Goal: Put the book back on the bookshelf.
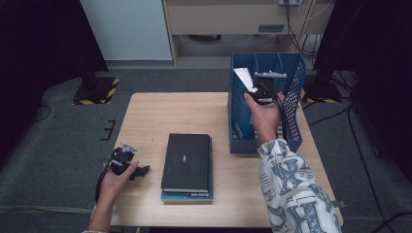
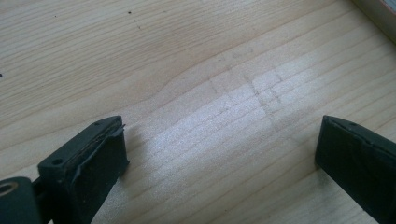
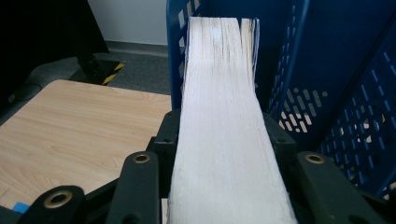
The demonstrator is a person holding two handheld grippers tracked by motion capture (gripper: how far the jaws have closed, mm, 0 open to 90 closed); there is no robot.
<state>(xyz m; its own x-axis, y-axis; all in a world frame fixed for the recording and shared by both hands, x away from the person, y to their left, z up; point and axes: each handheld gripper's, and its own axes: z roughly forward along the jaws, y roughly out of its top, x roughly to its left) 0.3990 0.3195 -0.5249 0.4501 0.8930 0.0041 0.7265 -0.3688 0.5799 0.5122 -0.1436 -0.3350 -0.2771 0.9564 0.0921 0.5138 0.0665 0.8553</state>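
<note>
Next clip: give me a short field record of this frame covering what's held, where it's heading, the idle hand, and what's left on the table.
held item: book, page edges facing the camera
holder: right gripper, jaws clamped on the book
position: at the left slot of the blue file rack
idle hand: left gripper, jaws open over bare table
remaining: two stacked books at table centre

black fingers point(image 3: 140, 182) with brass-ringed screw holes; right sleeve point(image 1: 291, 194) white with grey-blue print.
</note>
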